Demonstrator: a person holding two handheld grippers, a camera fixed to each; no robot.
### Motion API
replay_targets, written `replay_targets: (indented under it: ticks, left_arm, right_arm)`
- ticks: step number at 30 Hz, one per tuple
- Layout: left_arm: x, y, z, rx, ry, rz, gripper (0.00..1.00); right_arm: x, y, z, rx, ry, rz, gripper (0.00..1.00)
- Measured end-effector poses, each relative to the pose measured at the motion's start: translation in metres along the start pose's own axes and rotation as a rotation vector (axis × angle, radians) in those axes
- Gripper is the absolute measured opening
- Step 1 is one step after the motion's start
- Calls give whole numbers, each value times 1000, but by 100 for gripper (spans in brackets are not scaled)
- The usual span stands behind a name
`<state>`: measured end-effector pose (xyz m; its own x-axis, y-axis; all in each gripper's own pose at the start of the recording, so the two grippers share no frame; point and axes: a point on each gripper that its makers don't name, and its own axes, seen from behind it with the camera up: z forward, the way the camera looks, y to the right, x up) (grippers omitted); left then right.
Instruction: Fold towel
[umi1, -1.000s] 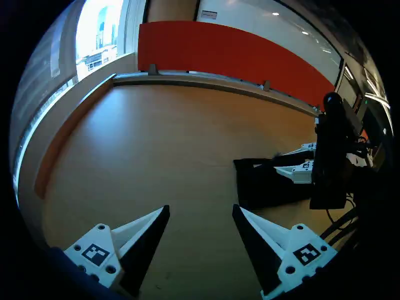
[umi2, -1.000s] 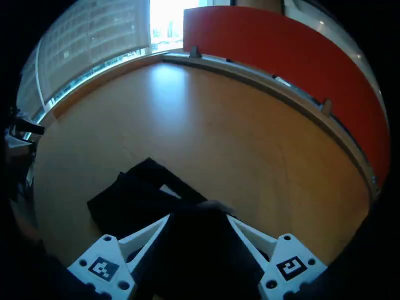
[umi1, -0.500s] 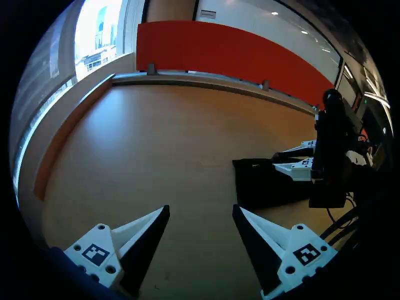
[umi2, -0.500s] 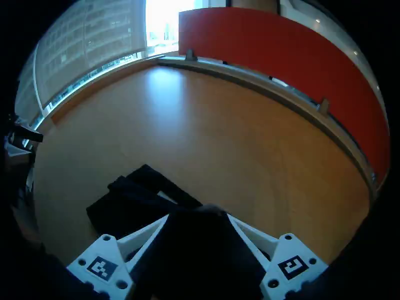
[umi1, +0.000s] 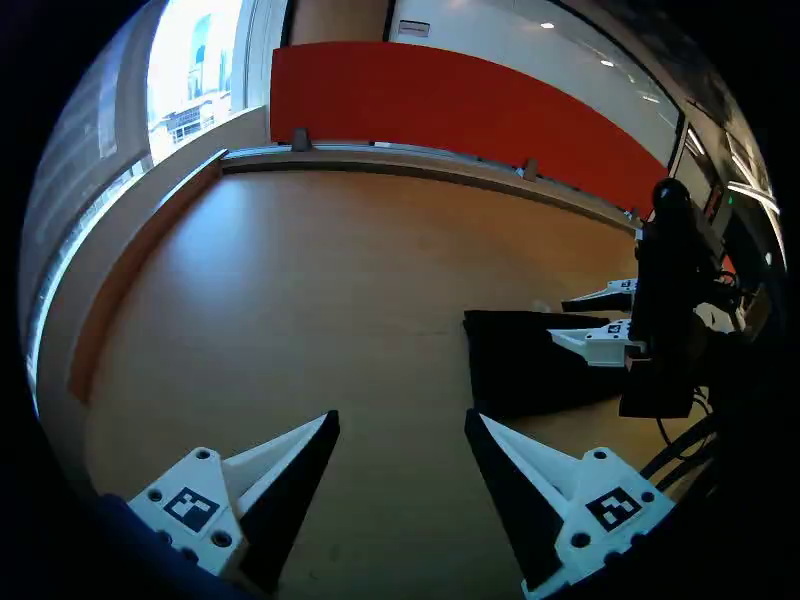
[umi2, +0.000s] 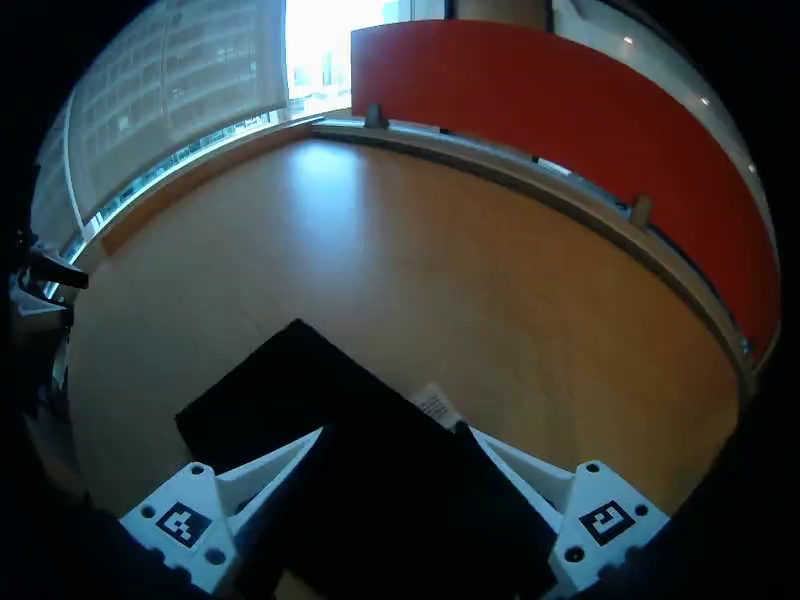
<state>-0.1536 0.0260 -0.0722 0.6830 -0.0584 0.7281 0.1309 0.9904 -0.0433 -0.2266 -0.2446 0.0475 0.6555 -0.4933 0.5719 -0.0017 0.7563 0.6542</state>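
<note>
Black towel (umi2: 270, 400) lies flat and folded on wooden table (umi2: 420, 250), small white tag (umi2: 435, 404) at its far edge. R tool (umi2: 390, 432) is over the towel, fingers spread wide, not pinching it; can't tell if touching. L tool (umi1: 400, 415) also open, nothing btwn fingers, over bare table, well apart from towel. Red panel (umi1: 450, 95) runs behind table.
</note>
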Motion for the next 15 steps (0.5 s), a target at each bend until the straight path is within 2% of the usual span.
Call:
replay_targets:
  ticks: [6,15]
  left_arm:
    - [0,1,-2,-3,-1,6,93]
    - [-7,4,-4,-7,-11,12,93]
  right_arm:
    - [-6,2,-8,-4,0,4,96]
    - [-30,5,-31,-14,0,12,96]
